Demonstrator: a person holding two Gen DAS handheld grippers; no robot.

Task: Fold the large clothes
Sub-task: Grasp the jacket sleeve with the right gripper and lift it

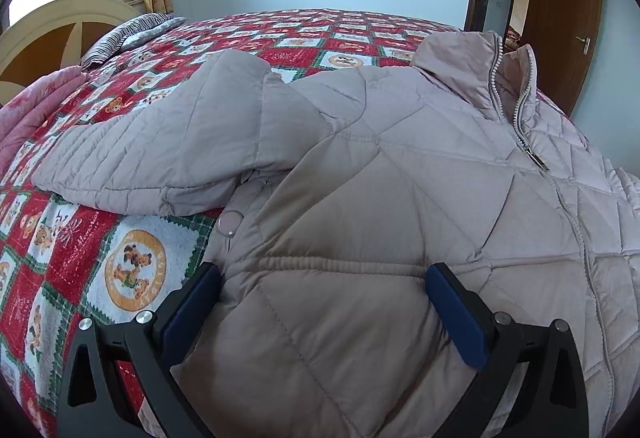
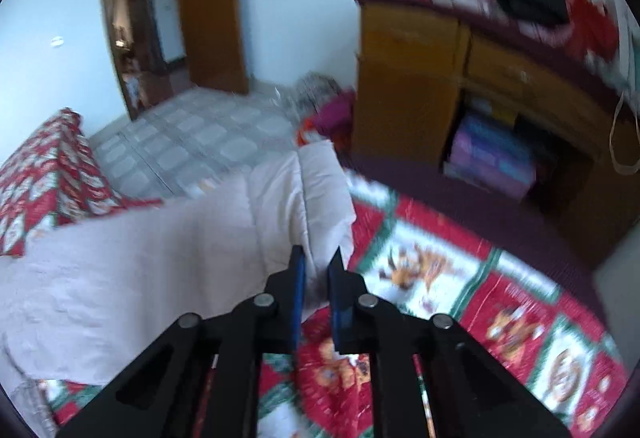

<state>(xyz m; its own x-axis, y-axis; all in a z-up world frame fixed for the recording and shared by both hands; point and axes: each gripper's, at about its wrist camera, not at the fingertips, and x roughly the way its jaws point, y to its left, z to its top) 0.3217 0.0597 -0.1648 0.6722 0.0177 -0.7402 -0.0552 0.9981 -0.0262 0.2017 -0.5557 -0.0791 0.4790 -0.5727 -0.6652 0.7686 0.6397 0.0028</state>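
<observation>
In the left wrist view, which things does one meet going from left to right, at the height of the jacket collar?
Pink quilt → striped pillow → jacket sleeve → jacket collar with zipper → brown door.
</observation>
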